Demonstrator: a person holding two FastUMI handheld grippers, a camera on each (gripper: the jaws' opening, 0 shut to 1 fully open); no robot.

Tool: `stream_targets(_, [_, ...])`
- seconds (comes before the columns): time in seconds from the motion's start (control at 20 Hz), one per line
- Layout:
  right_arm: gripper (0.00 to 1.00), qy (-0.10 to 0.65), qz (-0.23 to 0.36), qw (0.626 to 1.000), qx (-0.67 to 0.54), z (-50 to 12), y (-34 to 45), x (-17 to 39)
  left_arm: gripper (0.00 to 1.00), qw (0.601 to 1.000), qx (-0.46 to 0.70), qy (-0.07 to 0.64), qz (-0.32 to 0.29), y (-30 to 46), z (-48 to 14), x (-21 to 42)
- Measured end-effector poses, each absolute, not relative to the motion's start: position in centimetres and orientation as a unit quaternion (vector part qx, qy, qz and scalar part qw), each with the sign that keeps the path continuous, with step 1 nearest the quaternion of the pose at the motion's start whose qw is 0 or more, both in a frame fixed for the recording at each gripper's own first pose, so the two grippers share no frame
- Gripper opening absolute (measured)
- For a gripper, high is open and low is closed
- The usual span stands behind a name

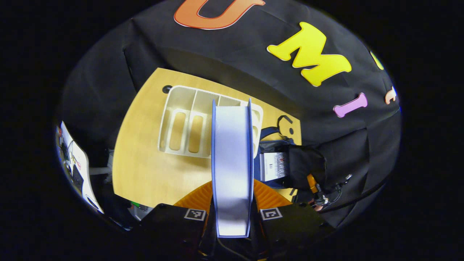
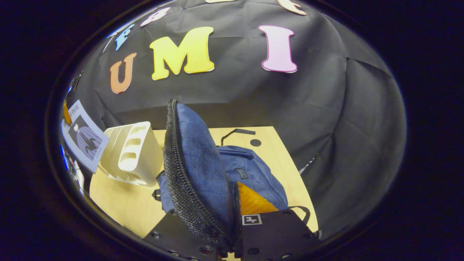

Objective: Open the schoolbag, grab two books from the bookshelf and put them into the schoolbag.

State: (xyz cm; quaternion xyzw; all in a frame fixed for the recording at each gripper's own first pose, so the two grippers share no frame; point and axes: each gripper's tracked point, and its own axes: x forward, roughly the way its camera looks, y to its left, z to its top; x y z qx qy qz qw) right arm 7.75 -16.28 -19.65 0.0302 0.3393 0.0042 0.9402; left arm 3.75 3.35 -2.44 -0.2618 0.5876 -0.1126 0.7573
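My left gripper (image 1: 232, 204) is shut on a book (image 1: 232, 152), held edge-on above the table, its thin blue covers framing white pages. Behind it lies the cream bookshelf (image 1: 181, 123), its slots bare where they show. To the right the blue schoolbag (image 1: 270, 146) gapes, with a white printed book (image 1: 273, 166) inside and a dark sleeve (image 1: 308, 163) beside it. My right gripper (image 2: 228, 214) is shut on the bag's flap (image 2: 195, 156), lifted upright with its zipper edge leftward. The schoolbag's body (image 2: 253, 174) lies behind. The held book (image 2: 85, 139) hangs left of the bookshelf (image 2: 132, 152).
The wooden table (image 1: 145, 170) ends close to the black cloth wall at the back and right. A black strap (image 2: 235, 132) and a round cable hole (image 2: 255, 142) lie behind the bag. Bare wood (image 2: 123, 203) shows in front of the bookshelf.
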Motion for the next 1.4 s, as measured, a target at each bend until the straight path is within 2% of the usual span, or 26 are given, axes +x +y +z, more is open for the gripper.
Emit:
stream_targets(0.3, [0.05, 0.34, 0.003, 0.94, 0.034, -19.7, -16.4, 7.8, 0.4, 0.722, -0.397, 0.536, -0.181, -4.8, -4.0, 4.3])
stream_targets(0.7, [0.04, 0.342, -0.004, 0.939, 0.044, -19.4, -16.6, 8.2, 0.4, 0.698, -0.414, 0.532, -0.243, -16.0, -10.3, 2.4])
stream_targets(1.2, [0.05, 0.339, -0.01, 0.94, 0.043, -18.6, -17.3, 8.5, 0.4, 0.697, -0.377, 0.55, -0.263, -26.5, -18.8, 2.2])
stream_targets(1.4, [0.05, 0.336, -0.014, 0.941, 0.045, -18.2, -17.5, 8.6, 0.41, 0.68, -0.412, 0.548, -0.26, -29.5, -20.4, 3.2])
